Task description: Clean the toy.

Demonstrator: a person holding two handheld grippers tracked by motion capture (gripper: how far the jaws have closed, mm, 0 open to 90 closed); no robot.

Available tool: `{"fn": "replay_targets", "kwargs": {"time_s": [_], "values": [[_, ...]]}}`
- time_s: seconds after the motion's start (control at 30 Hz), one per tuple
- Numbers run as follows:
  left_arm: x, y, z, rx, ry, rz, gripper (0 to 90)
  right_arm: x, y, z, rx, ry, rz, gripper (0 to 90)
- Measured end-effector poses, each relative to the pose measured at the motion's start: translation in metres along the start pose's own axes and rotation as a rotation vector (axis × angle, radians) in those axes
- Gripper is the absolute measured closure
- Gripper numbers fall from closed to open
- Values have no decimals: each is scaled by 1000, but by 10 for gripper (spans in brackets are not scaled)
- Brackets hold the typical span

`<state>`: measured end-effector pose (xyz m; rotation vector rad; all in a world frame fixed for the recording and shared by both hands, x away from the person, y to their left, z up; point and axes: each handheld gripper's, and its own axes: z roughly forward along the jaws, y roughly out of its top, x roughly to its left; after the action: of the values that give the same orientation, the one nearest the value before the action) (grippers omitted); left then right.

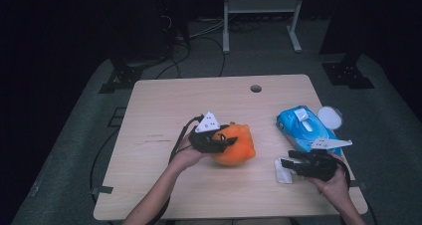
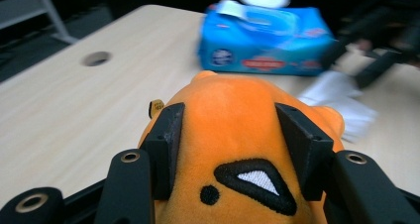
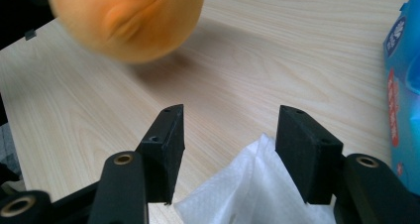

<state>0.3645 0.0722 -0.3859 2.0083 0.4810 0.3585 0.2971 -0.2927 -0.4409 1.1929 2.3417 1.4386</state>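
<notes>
An orange plush toy (image 1: 238, 146) (image 2: 233, 110) with a stitched black mouth sits at the table's middle, raised a little in the right gripper view (image 3: 129, 21). My left gripper (image 1: 226, 140) (image 2: 230, 130) is shut on it, one pad pressing each side. A white wipe (image 1: 282, 174) (image 3: 252, 189) lies crumpled on the wood at the right front. My right gripper (image 1: 287, 165) (image 3: 230, 130) stands open over it, with the wipe's edge rising between the jaws near the right one and no pad pressing it.
A blue pack of wet wipes (image 1: 306, 128) (image 2: 265, 40) (image 3: 403, 95) lies at the right, a round white lid (image 1: 330, 118) behind it. The wooden table (image 1: 164, 110) has a cable hole (image 1: 256, 88) near its far edge. Cables trail off the left side.
</notes>
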Motion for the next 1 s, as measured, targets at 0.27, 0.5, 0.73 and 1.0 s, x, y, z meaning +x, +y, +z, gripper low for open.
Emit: {"fn": "replay_targets", "kwargs": {"time_s": [0.27,0.5,0.73,1.0], "values": [[34,-16,8,30,107,-67,481,2,0,1,0,-4,-15,416],[41,-38,16,27,104,-121,449,3,-2,2,6,-12,-27,397],[36,-29,12,47,102,-87,283,1,-1,4,-4,-9,-18,376],[35,-23,-2,11,84,-116,169,-1,0,3,-9,-14,-19,366]]}}
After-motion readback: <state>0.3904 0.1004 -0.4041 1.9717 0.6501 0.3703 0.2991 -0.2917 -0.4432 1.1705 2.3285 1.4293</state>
